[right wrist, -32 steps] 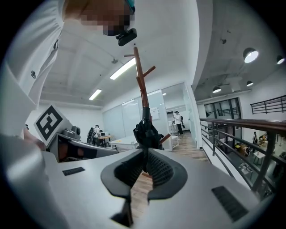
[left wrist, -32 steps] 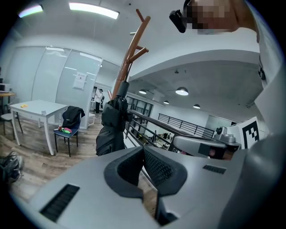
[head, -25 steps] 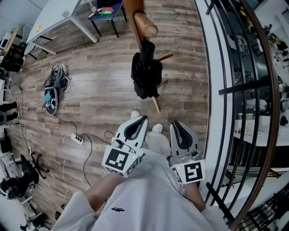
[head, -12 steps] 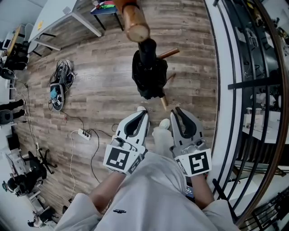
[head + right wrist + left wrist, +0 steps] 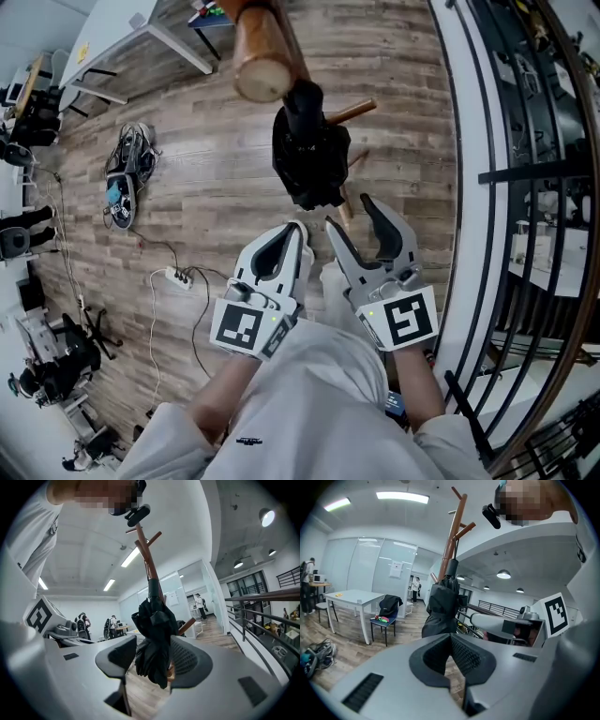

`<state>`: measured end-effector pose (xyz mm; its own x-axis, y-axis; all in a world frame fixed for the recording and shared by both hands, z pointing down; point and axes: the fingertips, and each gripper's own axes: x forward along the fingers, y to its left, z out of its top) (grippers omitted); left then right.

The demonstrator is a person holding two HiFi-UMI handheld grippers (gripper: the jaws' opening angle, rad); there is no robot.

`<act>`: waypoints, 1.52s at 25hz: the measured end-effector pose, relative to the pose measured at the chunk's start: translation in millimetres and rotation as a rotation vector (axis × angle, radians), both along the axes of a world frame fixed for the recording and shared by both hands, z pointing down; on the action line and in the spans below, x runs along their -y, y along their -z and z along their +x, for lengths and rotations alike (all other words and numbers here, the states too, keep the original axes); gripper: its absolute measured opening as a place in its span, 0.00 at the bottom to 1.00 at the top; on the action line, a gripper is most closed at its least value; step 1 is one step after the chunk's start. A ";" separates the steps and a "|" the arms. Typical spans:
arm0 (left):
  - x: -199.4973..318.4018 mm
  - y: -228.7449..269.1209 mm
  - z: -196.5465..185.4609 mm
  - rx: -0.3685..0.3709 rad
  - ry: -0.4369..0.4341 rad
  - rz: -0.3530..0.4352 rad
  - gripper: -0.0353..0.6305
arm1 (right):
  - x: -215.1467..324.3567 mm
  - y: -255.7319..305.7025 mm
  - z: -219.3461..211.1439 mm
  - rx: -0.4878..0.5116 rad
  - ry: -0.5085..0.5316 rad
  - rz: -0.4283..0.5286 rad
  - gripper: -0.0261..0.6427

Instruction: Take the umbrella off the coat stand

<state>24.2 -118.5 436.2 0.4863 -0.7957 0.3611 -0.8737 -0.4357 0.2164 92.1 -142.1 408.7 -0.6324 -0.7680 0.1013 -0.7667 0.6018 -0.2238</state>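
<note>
A black folded umbrella (image 5: 309,161) hangs from a peg of the wooden coat stand (image 5: 259,66), whose top fills the upper head view. My right gripper (image 5: 349,214) sits just below and right of the umbrella; its jaws have just been opening and hold nothing. In the right gripper view the umbrella (image 5: 154,634) shows through the gap of the right gripper (image 5: 154,662), and the pads do not press on it. My left gripper (image 5: 294,232) is shut and empty, short of the umbrella (image 5: 440,606). Its closed jaws meet in the left gripper (image 5: 450,641) view.
A black metal railing (image 5: 487,178) runs along the right side. A white table (image 5: 122,37) and a chair (image 5: 217,13) with coloured items stand at the back left. A bag (image 5: 122,178) and a power strip (image 5: 178,277) with cables lie on the wooden floor.
The right gripper's jaws went from shut to open. Both grippers moved forward, closer to the umbrella. The left gripper stayed shut.
</note>
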 end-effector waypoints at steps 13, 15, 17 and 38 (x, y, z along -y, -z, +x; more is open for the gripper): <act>15.1 -16.5 -16.9 -0.008 0.057 0.015 0.08 | 36.8 -17.4 -22.5 0.055 -0.034 -0.016 0.47; 17.9 -18.5 -17.7 -0.013 0.061 0.014 0.08 | 42.4 -17.2 -24.2 0.052 -0.035 -0.014 0.47; 20.8 -18.1 -19.3 -0.019 0.062 0.014 0.08 | 47.0 -17.2 -27.4 0.045 -0.037 -0.015 0.48; 13.8 -2.6 -31.1 -0.018 0.063 0.029 0.08 | 70.6 -20.1 -57.7 -0.022 -0.039 -0.023 0.47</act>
